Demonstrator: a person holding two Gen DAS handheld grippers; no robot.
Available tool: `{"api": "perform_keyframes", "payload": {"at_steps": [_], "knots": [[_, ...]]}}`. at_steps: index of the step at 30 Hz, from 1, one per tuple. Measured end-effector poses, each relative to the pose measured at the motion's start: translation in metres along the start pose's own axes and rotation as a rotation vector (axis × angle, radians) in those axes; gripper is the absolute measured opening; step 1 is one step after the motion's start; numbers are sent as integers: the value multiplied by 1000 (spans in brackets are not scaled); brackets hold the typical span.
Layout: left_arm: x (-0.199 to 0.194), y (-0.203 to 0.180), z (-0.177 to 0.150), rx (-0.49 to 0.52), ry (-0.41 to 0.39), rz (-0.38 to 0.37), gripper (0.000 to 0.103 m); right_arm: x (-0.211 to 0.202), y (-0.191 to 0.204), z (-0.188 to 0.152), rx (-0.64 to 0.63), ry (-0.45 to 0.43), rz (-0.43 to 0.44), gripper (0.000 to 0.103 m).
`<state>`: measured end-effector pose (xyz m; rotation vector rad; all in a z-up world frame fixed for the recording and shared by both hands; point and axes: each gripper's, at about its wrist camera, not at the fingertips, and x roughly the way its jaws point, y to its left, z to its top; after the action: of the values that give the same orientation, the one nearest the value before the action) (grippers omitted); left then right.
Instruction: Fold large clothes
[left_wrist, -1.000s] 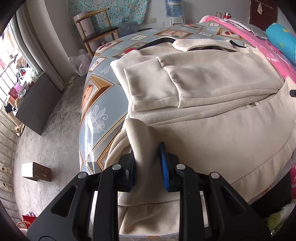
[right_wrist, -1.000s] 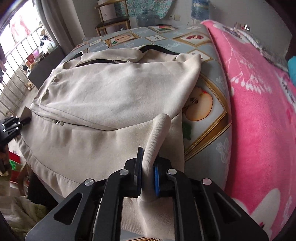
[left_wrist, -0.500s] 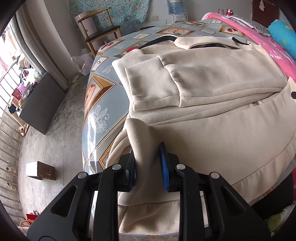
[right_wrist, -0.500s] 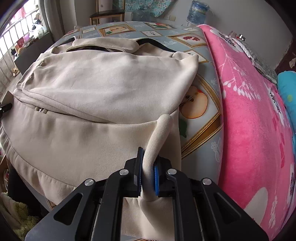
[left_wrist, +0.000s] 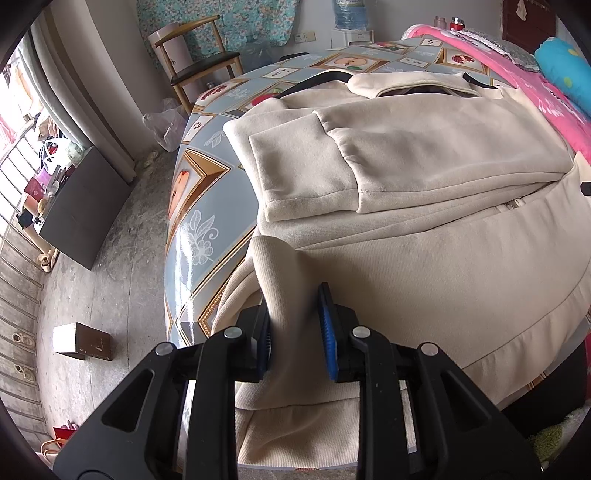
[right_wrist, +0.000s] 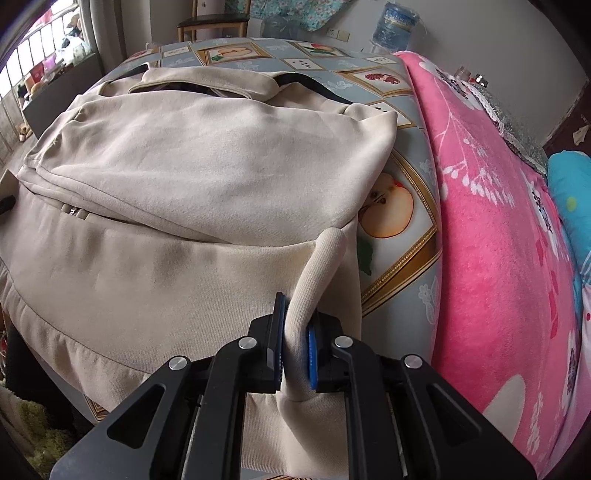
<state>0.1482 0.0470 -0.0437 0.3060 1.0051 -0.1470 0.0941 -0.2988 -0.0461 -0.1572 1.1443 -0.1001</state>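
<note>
A large beige jacket (left_wrist: 424, 266) is spread on a table (left_wrist: 192, 206) covered with a fruit-patterned cloth, and its lower hem hangs over the near edge. Both sleeves are already laid across the chest, so the sideways folds are judged to be finished and the fold of the bottom toward the collar (right_wrist: 207, 79) seems to be in hand.

The left tongs (left_wrist: 293, 325) are closed on a pinched ridge of the ribbed hem at the left bottom corner. The right tongs (right_wrist: 295, 332) are closed in the same way on the right bottom corner, where the cloth is pressed thin between the blue pads (right_wrist: 312, 349). A pink blanket (right_wrist: 498, 240) lies just beside the jacket on the right side.

The fabric looks soft, thick and fleecy, so it is expected to be limp and rather heavy, not slippery. The middle of the hem will probably sag when the corners are lifted. The ribbed band is judged the best place to be held, because it is firmer than the body cloth. The two corners should be raised together and kept level, otherwise the folded sleeves may be dragged out of place.
</note>
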Motion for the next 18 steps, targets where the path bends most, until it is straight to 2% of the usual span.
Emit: {"api": "perform_keyframes", "payload": {"at_steps": [4, 8, 13, 18], "knots": [[-1, 0, -1, 0, -15, 2, 22, -4, 3, -2, 1, -17, -18, 10], [-14, 4, -7, -12, -62, -5, 10, -23, 4, -9, 12, -64, -24, 8], [-53, 21, -18, -88, -137, -83, 8, -67, 3, -22, 56, -141, 2, 7], [-107, 20, -34, -71, -246, -91, 5, -109, -3, -37, 119, -226, 8, 7]]}}
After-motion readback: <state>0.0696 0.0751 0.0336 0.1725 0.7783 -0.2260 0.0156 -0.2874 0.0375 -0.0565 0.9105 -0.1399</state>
